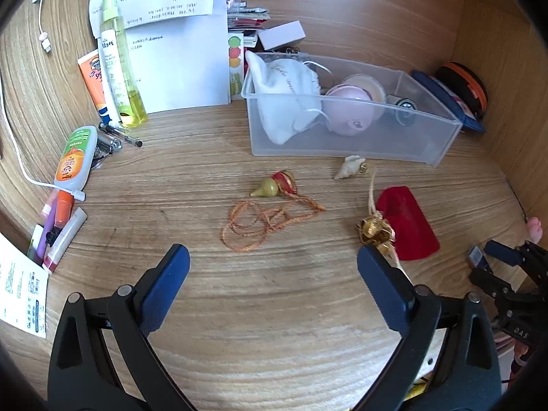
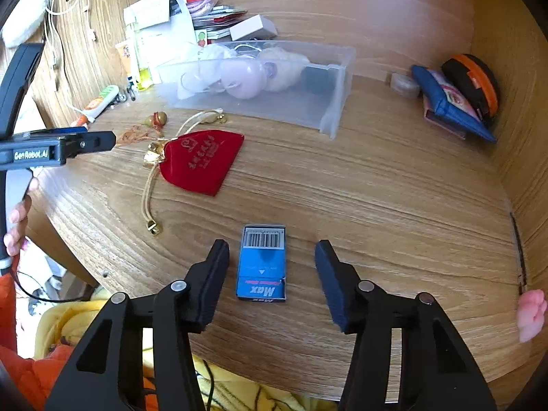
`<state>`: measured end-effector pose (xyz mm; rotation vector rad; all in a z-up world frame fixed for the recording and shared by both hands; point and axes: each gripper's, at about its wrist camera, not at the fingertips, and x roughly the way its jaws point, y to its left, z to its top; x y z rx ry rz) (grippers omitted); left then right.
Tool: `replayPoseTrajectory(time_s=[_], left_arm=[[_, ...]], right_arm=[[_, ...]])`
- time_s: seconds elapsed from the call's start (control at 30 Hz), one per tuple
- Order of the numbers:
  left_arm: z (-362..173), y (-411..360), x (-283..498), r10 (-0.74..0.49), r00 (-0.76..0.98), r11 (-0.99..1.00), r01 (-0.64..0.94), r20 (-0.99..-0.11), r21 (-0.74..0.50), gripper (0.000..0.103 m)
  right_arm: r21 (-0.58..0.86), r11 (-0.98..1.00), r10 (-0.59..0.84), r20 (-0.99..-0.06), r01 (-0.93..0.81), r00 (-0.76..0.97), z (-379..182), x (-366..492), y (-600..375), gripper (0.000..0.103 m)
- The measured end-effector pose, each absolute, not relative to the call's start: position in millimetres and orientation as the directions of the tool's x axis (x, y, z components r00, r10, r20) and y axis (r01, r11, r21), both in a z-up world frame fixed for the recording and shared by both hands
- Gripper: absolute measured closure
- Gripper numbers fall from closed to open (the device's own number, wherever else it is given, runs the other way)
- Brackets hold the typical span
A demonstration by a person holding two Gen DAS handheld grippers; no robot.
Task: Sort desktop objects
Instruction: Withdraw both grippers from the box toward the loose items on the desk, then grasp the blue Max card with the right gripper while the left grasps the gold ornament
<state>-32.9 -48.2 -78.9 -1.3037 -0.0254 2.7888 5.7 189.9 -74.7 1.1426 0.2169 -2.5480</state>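
Right gripper (image 2: 272, 267) spread wide, grasping nothing, small blue box (image 2: 262, 263) lying flat on desk (image 2: 376, 205) between its fingers, not touched yet

Left gripper (image 1: 274, 270) also wide apart and empty, above bare wood

Further on, loose things wait: red pouch (image 2: 202, 161), gourd charm (image 1: 274, 186) with orange cord, shell (image 1: 349, 167)

At back, clear bin (image 1: 342, 144) already holds white mask and pink round case

Judgement: sorting partly done, several items left
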Motion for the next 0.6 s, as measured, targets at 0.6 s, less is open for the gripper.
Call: replayPoseTrajectory(time_s=[0.6], left_arm=[[-97.8,-53.8,-105.8,0.055,-0.552,-0.998,-0.061,-0.832,-0.025,0.004]], right_arm=[[0.106,-0.929,-0.317,-0.722,0.354,-0.615,-63.2,-1.7,196.5,0.078]])
